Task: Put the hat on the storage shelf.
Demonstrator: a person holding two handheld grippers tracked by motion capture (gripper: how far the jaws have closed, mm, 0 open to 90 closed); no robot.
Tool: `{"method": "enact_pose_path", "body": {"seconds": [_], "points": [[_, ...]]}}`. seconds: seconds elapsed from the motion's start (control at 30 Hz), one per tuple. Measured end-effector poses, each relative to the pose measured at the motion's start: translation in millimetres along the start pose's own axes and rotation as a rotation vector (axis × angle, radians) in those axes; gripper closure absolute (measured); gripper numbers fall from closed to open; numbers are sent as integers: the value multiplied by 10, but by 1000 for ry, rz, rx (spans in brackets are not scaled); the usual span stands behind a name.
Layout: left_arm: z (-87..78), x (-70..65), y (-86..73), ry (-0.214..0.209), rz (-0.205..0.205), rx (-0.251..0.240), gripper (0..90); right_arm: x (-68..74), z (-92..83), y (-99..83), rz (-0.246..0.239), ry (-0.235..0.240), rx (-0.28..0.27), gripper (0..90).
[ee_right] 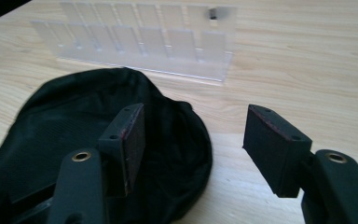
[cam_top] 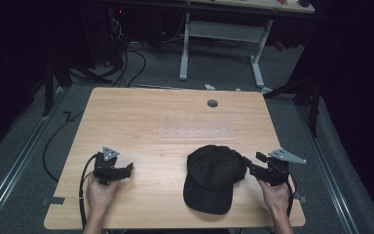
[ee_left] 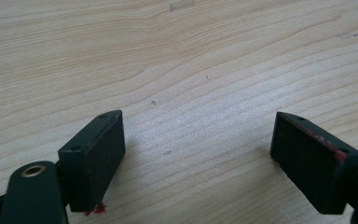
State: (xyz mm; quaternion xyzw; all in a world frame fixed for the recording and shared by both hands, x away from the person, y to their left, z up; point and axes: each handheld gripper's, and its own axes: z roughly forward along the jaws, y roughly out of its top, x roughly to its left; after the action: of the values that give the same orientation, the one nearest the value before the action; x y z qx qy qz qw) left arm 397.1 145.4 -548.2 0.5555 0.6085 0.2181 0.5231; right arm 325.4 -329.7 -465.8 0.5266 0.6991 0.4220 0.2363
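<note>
A black cap (cam_top: pixel 212 176) lies on the wooden table (cam_top: pixel 141 122), right of centre near the front edge, brim toward the person. My right gripper (cam_top: pixel 249 165) sits just right of the cap, open, pointing at its crown. In the right gripper view the cap (ee_right: pixel 74 140) lies under and behind the left jaw, and the right gripper (ee_right: pixel 196 140) holds nothing. My left gripper (cam_top: pixel 126 169) rests at the front left, held by a hand, well apart from the cap. In the left gripper view the left gripper (ee_left: pixel 198 149) is open over bare wood.
A clear plastic rack with several slots (cam_top: pixel 196 127) stands just behind the cap, also seen as the clear rack (ee_right: pixel 140 39). A round cable hole (cam_top: pixel 212 103) sits near the table's far edge. Another desk frame (cam_top: pixel 221 44) and cables are on the floor beyond.
</note>
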Motion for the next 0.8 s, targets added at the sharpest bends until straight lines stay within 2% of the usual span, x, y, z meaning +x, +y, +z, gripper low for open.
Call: {"method": "enact_pose_path", "body": {"seconds": [0.27,0.8], "points": [[0,2,1,2,-1,-2,187,177,51,133,-28,68,15,332],[0,3,2,4,-1,-3,192,384,251,203,-75,130,80,285]]}}
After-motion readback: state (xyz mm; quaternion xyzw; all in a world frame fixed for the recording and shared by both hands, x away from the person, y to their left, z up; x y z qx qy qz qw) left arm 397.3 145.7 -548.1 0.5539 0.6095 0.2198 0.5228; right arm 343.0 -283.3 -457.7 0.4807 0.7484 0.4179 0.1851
